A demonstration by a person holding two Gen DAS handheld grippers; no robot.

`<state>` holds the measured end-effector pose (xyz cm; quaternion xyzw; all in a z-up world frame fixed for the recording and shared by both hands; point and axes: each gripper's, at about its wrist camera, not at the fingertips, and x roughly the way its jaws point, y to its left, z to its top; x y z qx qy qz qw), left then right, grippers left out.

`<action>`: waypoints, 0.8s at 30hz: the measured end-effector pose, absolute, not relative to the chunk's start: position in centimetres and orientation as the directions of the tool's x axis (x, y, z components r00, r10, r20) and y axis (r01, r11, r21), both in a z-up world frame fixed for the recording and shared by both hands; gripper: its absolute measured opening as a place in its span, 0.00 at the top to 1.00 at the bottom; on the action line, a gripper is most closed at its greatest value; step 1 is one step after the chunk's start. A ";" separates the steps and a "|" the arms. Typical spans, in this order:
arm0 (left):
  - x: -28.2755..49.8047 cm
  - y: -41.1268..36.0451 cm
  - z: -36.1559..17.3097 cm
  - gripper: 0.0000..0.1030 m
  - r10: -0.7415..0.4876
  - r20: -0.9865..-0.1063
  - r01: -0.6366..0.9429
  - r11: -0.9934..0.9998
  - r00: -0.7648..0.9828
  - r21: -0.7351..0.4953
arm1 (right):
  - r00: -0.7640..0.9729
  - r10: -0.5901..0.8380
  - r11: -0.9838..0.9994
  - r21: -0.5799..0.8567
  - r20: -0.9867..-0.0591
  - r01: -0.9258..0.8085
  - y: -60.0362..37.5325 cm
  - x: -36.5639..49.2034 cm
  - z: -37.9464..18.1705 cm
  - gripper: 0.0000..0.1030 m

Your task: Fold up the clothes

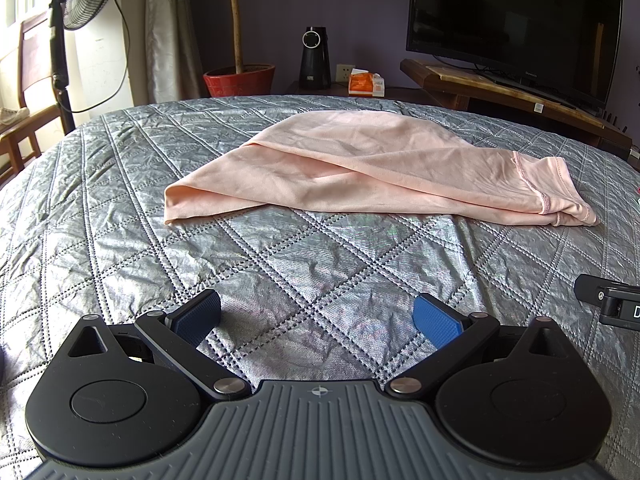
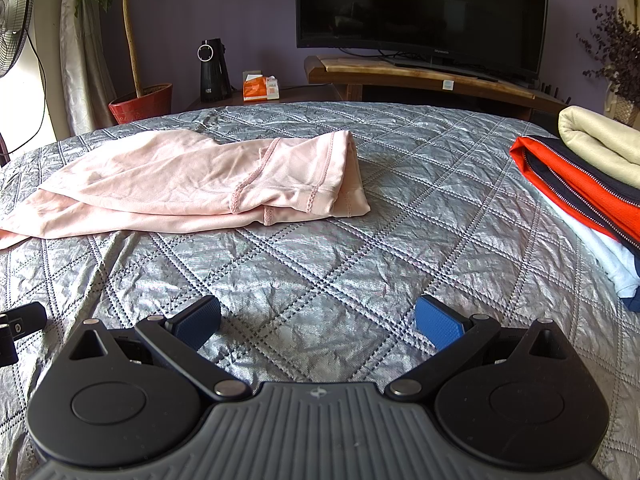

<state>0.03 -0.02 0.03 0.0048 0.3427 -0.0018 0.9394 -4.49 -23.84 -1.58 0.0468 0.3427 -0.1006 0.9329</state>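
The pink garment (image 1: 372, 168) lies loosely folded on the quilted bed (image 1: 280, 264), well ahead of both. The left hand-held gripper (image 1: 318, 318) and right hand-held gripper (image 2: 318, 318) hover spread apart, grasping nothing.

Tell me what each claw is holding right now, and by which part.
Nothing is held. The left claw and the right claw are both open over the quilted bedspread, short of the pink garment.
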 end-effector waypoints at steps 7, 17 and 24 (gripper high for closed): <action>0.0 0.0 0.0 0.00 0.000 -0.644 0.007 1.000 0.765 0.008 | 0.745 -0.156 0.975 0.018 -0.649 0.220 -23.8 -4.5 -1.6 0.00; 1.4 -0.2 1.0 0.00 0.043 -0.718 -0.048 0.999 0.695 0.014 | 0.745 -0.156 0.975 0.018 -0.649 0.220 -23.8 -4.5 -1.6 0.00; 2.2 -0.9 8.3 0.00 -0.075 -0.699 -0.010 0.993 0.711 -0.117 | 0.745 -0.156 0.975 0.018 -0.649 0.220 -23.8 -4.5 -1.6 0.00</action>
